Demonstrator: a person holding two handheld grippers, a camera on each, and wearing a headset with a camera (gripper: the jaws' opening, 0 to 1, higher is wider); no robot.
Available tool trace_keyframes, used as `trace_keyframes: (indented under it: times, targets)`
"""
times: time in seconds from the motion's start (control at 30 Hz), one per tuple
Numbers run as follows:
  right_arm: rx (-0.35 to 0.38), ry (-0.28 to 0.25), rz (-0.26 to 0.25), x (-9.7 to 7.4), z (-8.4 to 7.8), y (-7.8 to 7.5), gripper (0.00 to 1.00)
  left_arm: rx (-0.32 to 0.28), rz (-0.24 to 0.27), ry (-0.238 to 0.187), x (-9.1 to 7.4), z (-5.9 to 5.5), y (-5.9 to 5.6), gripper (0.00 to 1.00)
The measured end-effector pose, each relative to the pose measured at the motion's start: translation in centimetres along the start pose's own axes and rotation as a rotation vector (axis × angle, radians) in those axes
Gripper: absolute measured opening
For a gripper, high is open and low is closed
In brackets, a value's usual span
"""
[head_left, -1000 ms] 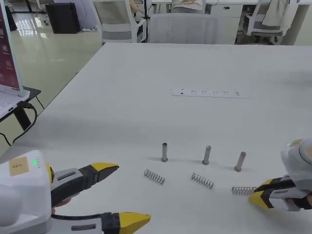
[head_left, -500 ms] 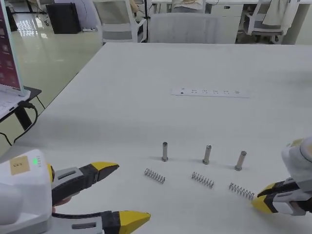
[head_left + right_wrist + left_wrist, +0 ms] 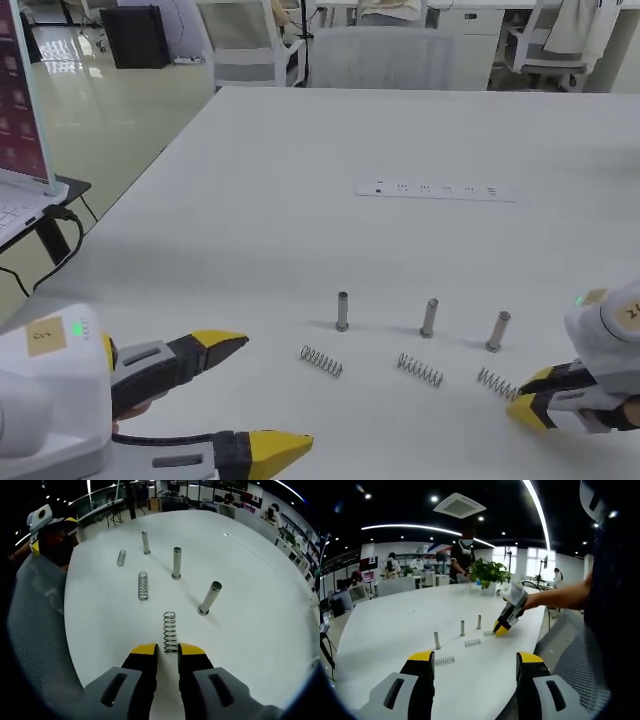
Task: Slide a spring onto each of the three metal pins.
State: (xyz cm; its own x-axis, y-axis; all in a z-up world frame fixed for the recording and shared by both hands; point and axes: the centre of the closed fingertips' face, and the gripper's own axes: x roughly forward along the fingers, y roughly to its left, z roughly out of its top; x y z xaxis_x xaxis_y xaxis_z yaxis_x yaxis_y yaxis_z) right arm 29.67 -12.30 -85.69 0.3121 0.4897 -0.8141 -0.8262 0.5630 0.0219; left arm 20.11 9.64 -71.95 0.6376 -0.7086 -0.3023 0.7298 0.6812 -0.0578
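Progress: we are finding no spring on any pin yet. Left pin (image 3: 342, 311), middle pin (image 3: 430, 317) and right pin (image 3: 499, 331) are standing bare and upright in row on counter (image 3: 300, 200). Left spring (image 3: 321, 361), middle spring (image 3: 419, 370) and right spring (image 3: 496, 383) are lying flat just before them.

Right tongs (image 3: 522, 397) are sitting at right spring's near end, tips almost together around it. We cannot tell whether they are clamping it.

Left tongs (image 3: 268, 393) are hovering wide apart, holding nothing.

We are judging all three slides left to do, right spring likely first.

White table (image 3: 250, 200) carries three pins (image 3: 342, 311), three springs (image 3: 321, 361), power strip (image 3: 437, 190).
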Motion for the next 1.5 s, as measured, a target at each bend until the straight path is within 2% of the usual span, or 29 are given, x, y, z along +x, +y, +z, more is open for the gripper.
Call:
trace_keyframes:
  times: [0.3,0.7,0.83,0.97,1.13,1.3,1.5]
  targets:
    - [-0.040,0.019,-0.026,0.0,-0.1,0.1,0.09,-0.004,-0.001,-0.004,0.0,0.1,0.0,0.62]
    - [-0.010,0.016,-0.041,0.0,0.0,0.1,0.08,0.003,-0.021,0.014,0.2,-0.2,-0.4,0.61]
    - [0.025,-0.001,-0.037,0.0,0.1,-0.2,0.08,0.007,-0.030,0.021,0.3,-0.4,-0.6,0.61]
    - [0.023,-0.010,-0.044,-0.3,0.2,-0.3,0.08,0.006,-0.034,0.022,0.3,-0.4,-0.6,0.61]
    - [0.045,-0.050,-0.041,-1.1,1.2,-0.1,0.08,0.006,-0.061,0.036,0.5,-0.6,-1.1,0.61]
    - [0.036,-0.054,-0.042,-1.6,1.2,0.0,0.08,0.011,-0.069,0.045,0.6,-0.5,-1.1,0.60]
    - [0.017,-0.067,-0.044,-2.6,1.7,0.3,0.08,0.025,-0.091,0.022,1.7,1.0,-1.1,0.60]
